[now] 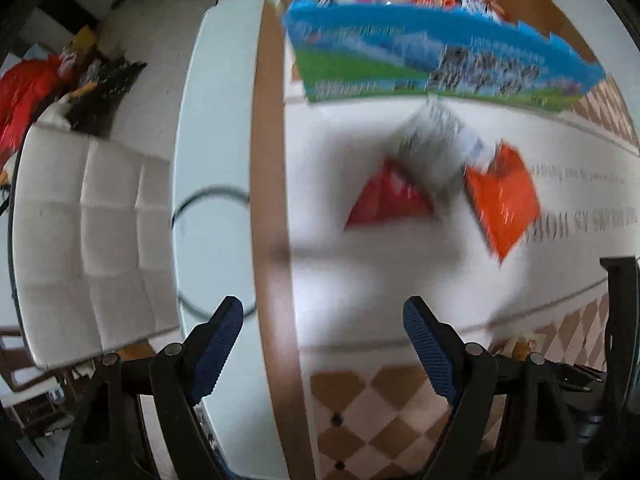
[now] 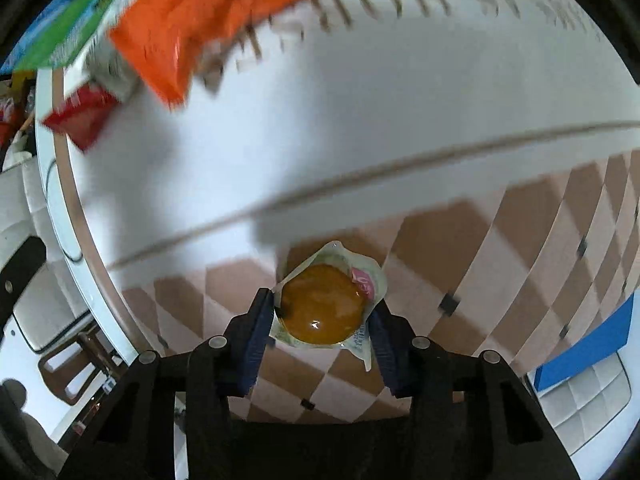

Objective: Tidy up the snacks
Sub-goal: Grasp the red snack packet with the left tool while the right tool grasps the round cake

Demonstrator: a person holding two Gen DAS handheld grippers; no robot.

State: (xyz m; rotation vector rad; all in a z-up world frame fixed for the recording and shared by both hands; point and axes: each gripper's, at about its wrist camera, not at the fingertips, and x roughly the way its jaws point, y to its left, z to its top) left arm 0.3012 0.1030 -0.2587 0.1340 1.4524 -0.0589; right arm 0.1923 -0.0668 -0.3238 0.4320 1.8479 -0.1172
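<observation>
Checkered table [image 2: 500,248]: right hand-held gripper [image 2: 322,320] pinches wrapped bun [image 2: 322,308] by sides, lift gently; left hand-held gripper [image 1: 322,344] wide, empty

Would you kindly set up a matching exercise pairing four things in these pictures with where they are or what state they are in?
Things:
1. left tongs
2. right tongs
3. orange packet
4. blue and green box

Places or states:
A. lying on the white part of the tablecloth
B. closed on a wrapped brown bun
C. open, holding nothing
D. standing in front of the cardboard box of snacks

Pairs: 1-C, 2-B, 3-A, 4-D
</observation>
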